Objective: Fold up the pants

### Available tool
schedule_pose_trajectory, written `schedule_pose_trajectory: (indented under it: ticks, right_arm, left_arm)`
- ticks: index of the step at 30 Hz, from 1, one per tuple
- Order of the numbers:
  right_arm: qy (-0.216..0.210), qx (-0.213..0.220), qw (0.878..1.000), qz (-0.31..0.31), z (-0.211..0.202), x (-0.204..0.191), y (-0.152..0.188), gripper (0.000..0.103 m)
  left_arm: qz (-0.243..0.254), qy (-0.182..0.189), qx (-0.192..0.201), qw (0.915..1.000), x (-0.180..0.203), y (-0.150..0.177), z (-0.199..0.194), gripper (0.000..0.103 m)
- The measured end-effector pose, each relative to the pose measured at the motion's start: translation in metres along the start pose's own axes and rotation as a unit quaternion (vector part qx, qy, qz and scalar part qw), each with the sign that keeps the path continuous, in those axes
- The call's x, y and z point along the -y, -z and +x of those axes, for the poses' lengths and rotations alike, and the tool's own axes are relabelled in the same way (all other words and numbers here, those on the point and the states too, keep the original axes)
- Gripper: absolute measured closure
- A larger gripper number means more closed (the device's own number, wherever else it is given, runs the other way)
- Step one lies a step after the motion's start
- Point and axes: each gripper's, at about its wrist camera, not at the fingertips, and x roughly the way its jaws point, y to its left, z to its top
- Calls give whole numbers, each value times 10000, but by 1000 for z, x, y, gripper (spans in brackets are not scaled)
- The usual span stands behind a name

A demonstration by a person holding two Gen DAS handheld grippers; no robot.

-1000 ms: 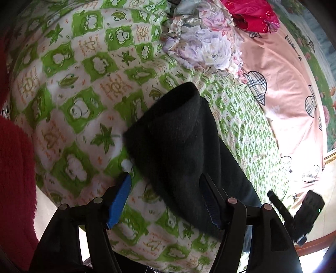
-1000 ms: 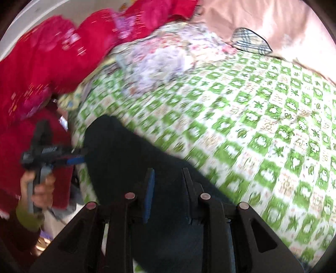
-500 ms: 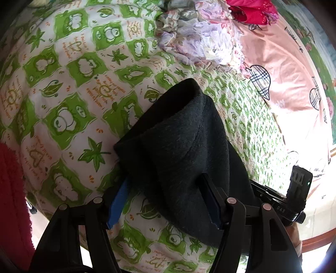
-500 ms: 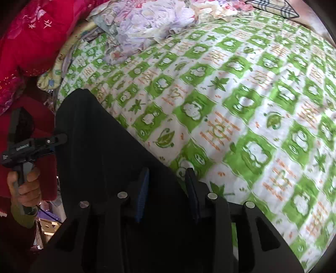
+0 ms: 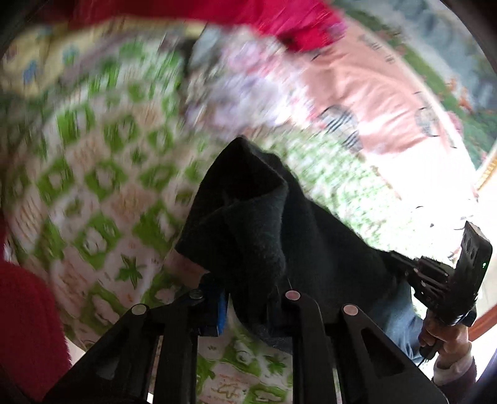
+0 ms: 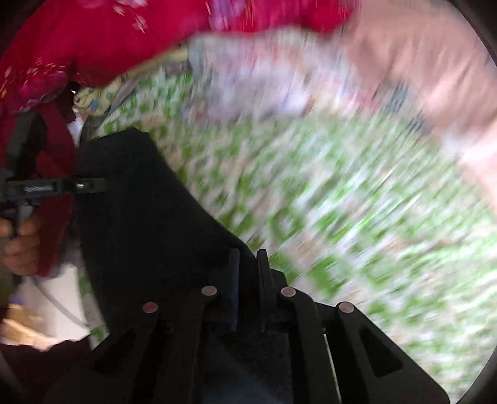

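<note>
The black fleece pants [image 5: 267,223] hang bunched above the green-and-white patterned bedspread [image 5: 93,186]. My left gripper [image 5: 248,298] is shut on one edge of the pants, the cloth draping over its fingers. My right gripper [image 6: 247,273] is shut on the other edge of the pants [image 6: 146,217], which stretch away to the left. In the right wrist view the left gripper [image 6: 77,185] bites the far end. In the left wrist view the right gripper [image 5: 435,279] shows at the pants' right end. Both views are motion-blurred.
A crumpled floral blanket [image 5: 248,80] and red bedding [image 5: 295,25] lie at the far side of the bed. A pink sheet [image 5: 372,93] lies to the right. A red fuzzy cloth [image 5: 28,326] sits at the left edge.
Both grippers closed on the pants and lifted them off the bedspread. The cloth has bunched up between the left fingers. Both cameras now swing fast.
</note>
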Motion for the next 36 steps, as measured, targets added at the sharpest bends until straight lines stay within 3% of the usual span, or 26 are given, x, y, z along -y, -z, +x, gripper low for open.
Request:
schedule_pose_trajectory:
  ticks: [1, 5, 10, 17, 21, 24, 32, 36]
  right_arm:
    - [305, 140, 9993, -159, -5, -6, 1, 94]
    - [697, 78, 9972, -271, 14, -12, 5, 94]
    - [897, -87, 9957, -227, 39, -15, 4, 94]
    - [1062, -350, 9937, -90, 65, -16, 8, 94]
    - [1057, -548, 9929, 77, 76, -14, 14, 88]
    - [1110, -419, 9922, 369, 64, -4, 15, 79]
    - [692, -148, 9876, 1401, 3, 32, 43, 77]
    - [615, -8, 9810, 1842, -30, 43, 68, 67]
  left_arm:
    - [91, 61, 72, 9999, 3, -1, -5, 86]
    - [354, -4, 67, 9994, 8, -6, -3, 86]
    - [855, -455, -10, 9953, 15, -9, 16, 86]
    - [1158, -839, -279, 9893, 3, -9, 56, 84]
    - [1308, -1131, -386, 9842, 1, 0, 70, 74]
    - [1325, -1397, -324, 9808, -3, 1, 62, 55]
    - [1145, -1515, 76, 9818, 4, -6, 14, 51]
    - [1410, -1237, 189, 9821, 35, -1, -1, 44]
